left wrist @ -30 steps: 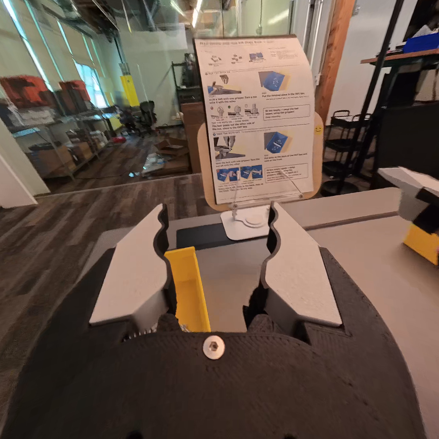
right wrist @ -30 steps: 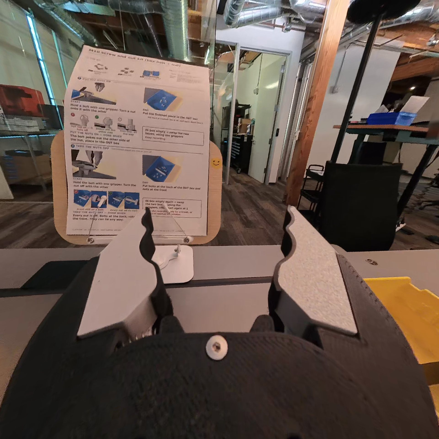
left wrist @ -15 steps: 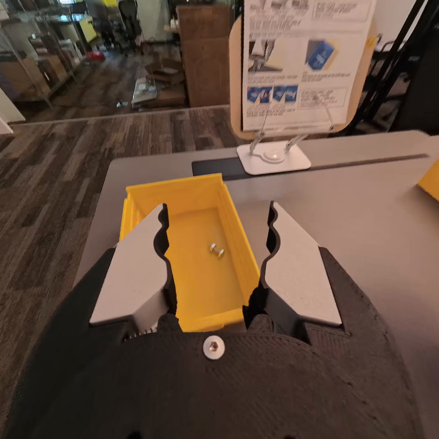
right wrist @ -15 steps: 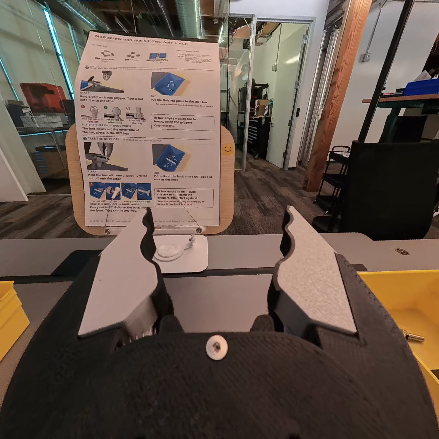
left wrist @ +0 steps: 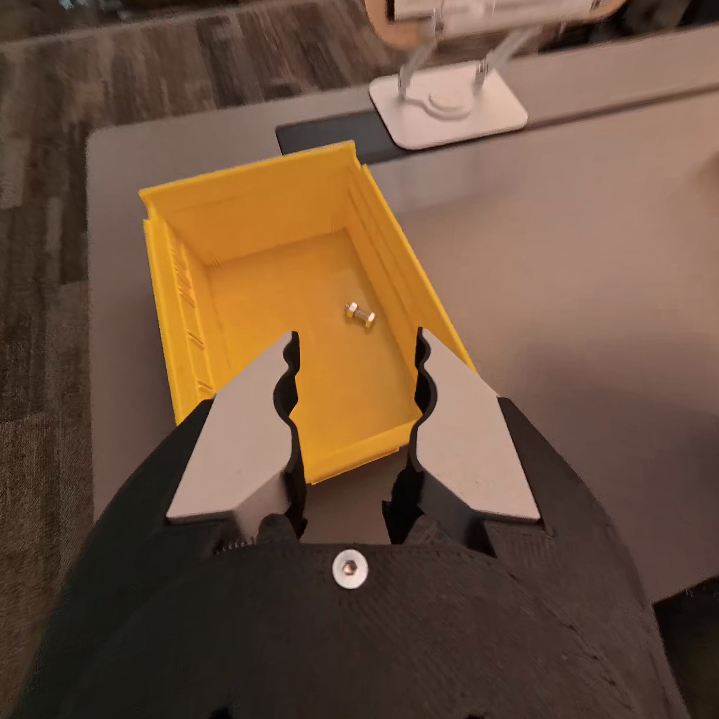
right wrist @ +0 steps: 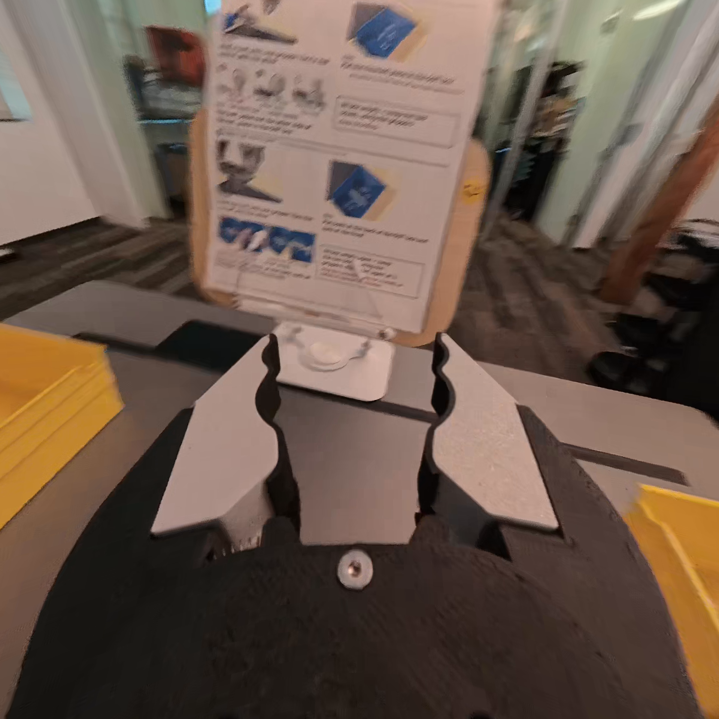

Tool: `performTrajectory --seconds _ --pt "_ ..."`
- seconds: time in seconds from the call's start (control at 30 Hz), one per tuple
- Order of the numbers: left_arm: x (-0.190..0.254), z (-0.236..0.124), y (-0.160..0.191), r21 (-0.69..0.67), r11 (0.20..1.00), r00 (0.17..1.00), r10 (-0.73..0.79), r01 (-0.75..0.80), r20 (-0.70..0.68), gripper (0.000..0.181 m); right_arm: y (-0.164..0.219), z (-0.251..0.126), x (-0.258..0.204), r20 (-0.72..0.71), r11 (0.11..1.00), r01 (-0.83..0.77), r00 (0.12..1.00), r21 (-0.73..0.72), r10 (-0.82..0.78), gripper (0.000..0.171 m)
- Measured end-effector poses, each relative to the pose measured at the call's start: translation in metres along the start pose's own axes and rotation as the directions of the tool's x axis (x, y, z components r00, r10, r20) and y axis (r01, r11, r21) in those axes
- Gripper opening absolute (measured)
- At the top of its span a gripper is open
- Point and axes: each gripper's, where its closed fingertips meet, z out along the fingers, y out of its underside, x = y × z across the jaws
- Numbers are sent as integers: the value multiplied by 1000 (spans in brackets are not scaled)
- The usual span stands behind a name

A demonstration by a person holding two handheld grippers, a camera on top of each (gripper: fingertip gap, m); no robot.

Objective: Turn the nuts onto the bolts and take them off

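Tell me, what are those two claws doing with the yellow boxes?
A person holds one claw in each hand, and both are open and empty. The left claw hovers above a yellow box on the grey table. Inside the box lies a single bolt with a nut on it. Nothing has grabbed it. The right claw points toward a sheet on a stand, with another yellow box at its right.

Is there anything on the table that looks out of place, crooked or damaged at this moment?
Nothing looks damaged or spilled. The yellow bin sits slightly askew on the grey table, and it holds only one bolt with a nut, lying on its side. Both the left gripper and right gripper are open and empty.
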Motion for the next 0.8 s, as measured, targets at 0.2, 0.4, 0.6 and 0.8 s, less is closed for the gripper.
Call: performTrajectory --seconds 0.2,0.4,0.6,0.8 --pt "15 42 30 -214 968 963 72 -130 -260 40 -17 -23 -15 280 998 -28 960 59 10 58" --pt "5 107 61 -397 915 962 -46 -68 -271 45 -23 -31 -14 307 998 -25 952 52 8 58" --pt "-4 159 71 -351 847 897 281 -399 -342 71 -6 -19 -16 272 997 82 959 2 -79 58" --pt "-3 181 89 -390 783 860 344 -485 -378 71 9 -8 -22 244 976 209 951 -55 -190 59"
